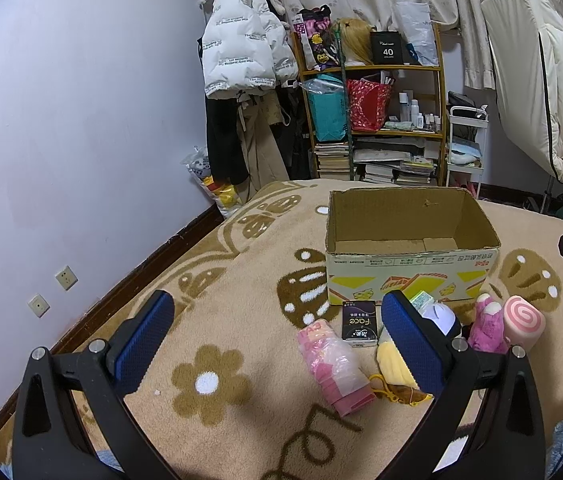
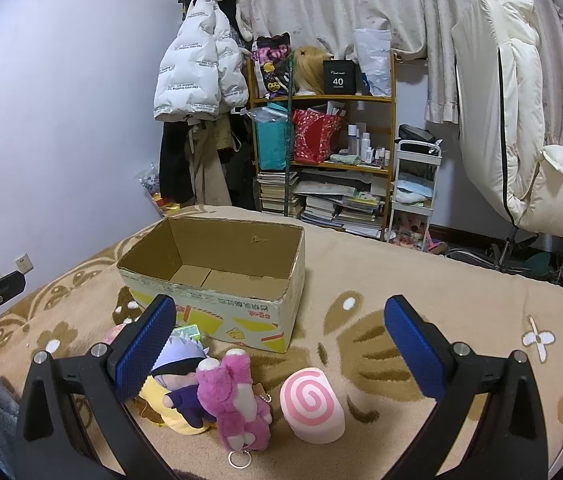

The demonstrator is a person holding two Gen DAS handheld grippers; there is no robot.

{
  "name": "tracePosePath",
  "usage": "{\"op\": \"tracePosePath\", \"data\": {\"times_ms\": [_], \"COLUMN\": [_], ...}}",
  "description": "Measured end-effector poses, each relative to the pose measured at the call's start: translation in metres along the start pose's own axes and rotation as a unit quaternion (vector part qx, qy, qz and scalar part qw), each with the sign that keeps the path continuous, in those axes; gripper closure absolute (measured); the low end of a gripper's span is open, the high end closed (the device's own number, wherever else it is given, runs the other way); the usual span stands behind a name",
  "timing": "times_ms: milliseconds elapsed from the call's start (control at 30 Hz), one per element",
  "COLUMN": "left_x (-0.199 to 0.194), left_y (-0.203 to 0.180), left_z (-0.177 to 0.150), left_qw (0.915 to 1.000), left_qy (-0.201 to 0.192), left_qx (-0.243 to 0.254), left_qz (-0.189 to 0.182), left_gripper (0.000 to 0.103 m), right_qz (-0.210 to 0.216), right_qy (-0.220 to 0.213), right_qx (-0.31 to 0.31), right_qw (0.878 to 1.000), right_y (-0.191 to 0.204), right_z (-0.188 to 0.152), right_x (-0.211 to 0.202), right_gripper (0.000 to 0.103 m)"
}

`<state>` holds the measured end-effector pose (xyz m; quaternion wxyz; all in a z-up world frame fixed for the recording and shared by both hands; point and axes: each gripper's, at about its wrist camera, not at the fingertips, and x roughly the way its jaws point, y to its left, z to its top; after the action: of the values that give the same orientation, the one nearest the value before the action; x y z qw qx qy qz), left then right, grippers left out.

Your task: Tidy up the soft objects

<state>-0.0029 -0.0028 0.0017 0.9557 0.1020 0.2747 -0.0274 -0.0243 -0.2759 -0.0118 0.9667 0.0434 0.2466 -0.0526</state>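
An open, empty cardboard box (image 1: 409, 272) (image 2: 217, 300) stands on the beige patterned blanket (image 1: 241, 280). In front of it lie a pink swirl-roll plush (image 2: 313, 404) (image 1: 523, 322), a pink bear plush (image 2: 237, 396) (image 1: 487, 326), a white-haired doll in purple (image 2: 179, 376), a yellow plush (image 1: 393, 366), a pink tissue pack (image 1: 337, 368) and a black "Face" pack (image 1: 358, 325). My left gripper (image 1: 277, 348) is open and empty above the blanket, left of the pile. My right gripper (image 2: 279, 344) is open and empty above the plush toys.
A shelf (image 1: 377, 104) (image 2: 321, 148) with bags, books and bottles stands beyond the bed, with a white coat (image 1: 241, 40) hanging to its left and a white cart (image 2: 413, 192) to its right. A wall (image 1: 61, 120) runs along the left.
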Motion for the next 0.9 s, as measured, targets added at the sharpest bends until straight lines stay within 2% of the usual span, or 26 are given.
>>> {"op": "tracePosePath", "data": {"times_ms": [900], "left_x": [0.006], "left_y": [0.0], "left_z": [-0.012], "left_qw": [0.9999], "left_qy": [0.009], "left_qx": [0.01], "left_qz": [-0.001], "left_gripper": [0.001], "right_qz": [0.001], "right_qy": [0.002], "right_qx": [-0.001], "right_qw": [1.0], "right_y": [0.0], "right_z": [-0.002], "right_x": [0.001], "right_gripper": [0.0]}}
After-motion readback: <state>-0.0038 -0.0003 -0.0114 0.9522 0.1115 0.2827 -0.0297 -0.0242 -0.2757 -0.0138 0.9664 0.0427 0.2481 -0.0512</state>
